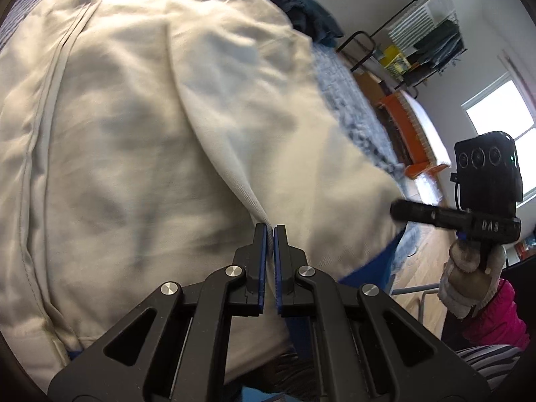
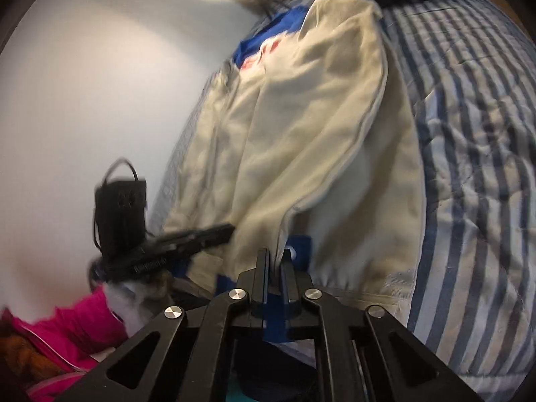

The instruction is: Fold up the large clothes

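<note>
A large cream garment [image 1: 140, 127] with blue trim and red letters near its collar lies spread on the bed; it also shows in the right wrist view [image 2: 301, 140]. My left gripper [image 1: 270, 229] is shut on a fold of the cream cloth at its near edge. My right gripper [image 2: 275, 254] is shut on the garment's hem, with cream and blue cloth between its fingers. Each gripper shows in the other's view, the right one [image 1: 402, 209] at the garment's right edge, the left one [image 2: 227, 229] at its left edge.
A blue-and-white striped quilt [image 2: 469, 167] covers the bed. Dark clothes [image 1: 301, 3] lie piled at the far end. A clothes rack [image 1: 432, 43], an orange crate [image 1: 412, 134] and a window [image 1: 502, 127] stand to the right. A pink sleeve [image 2: 73, 321] is near.
</note>
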### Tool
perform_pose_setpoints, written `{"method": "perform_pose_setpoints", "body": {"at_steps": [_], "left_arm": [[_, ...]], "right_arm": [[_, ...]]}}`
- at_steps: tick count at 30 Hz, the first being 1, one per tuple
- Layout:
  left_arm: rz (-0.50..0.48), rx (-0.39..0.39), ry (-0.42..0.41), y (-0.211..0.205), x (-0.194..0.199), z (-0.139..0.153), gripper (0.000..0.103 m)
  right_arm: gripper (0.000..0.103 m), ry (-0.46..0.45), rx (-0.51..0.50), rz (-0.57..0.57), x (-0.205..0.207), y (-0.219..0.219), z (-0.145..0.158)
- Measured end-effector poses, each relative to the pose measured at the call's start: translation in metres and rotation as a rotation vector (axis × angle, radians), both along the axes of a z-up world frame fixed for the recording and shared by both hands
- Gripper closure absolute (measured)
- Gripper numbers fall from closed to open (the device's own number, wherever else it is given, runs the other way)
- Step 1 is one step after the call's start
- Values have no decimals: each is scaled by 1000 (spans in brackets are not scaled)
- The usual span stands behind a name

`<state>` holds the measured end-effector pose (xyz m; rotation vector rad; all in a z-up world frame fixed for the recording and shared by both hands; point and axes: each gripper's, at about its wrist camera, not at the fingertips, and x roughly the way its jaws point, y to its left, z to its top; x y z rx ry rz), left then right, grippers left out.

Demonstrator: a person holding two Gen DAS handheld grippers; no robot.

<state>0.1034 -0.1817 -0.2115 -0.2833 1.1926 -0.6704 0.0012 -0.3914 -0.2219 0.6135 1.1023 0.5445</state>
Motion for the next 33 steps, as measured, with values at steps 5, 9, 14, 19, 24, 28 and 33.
{"method": "perform_pose_setpoints", "body": {"at_steps": [5, 9, 14, 19, 24, 28, 33], "left_arm": [[-32, 13, -17, -17, -7, -1, 101], [-29, 16, 40, -13, -6, -18, 102], [-12, -29, 50, 5, -4, -10, 101], [8, 6, -33, 14, -8, 13, 101], [-43, 4, -76, 2, -23, 26, 101], [-97, 12, -90, -22, -33, 25, 101], [-148, 33, -69, -55, -37, 4, 101]], "right_arm": [[102, 29, -60, -54, -6, -22, 6], [102, 154, -162, -70, -6, -16, -34], [102, 110, -226, -78, -6, -7, -45], [81, 31, -276, -70, -7, -5, -20], [49, -8, -189, -167, -12, -32, -18], [49, 24, -125, -204, -20, -48, -32], [43, 46, -39, -220, -30, -55, -45]]}}
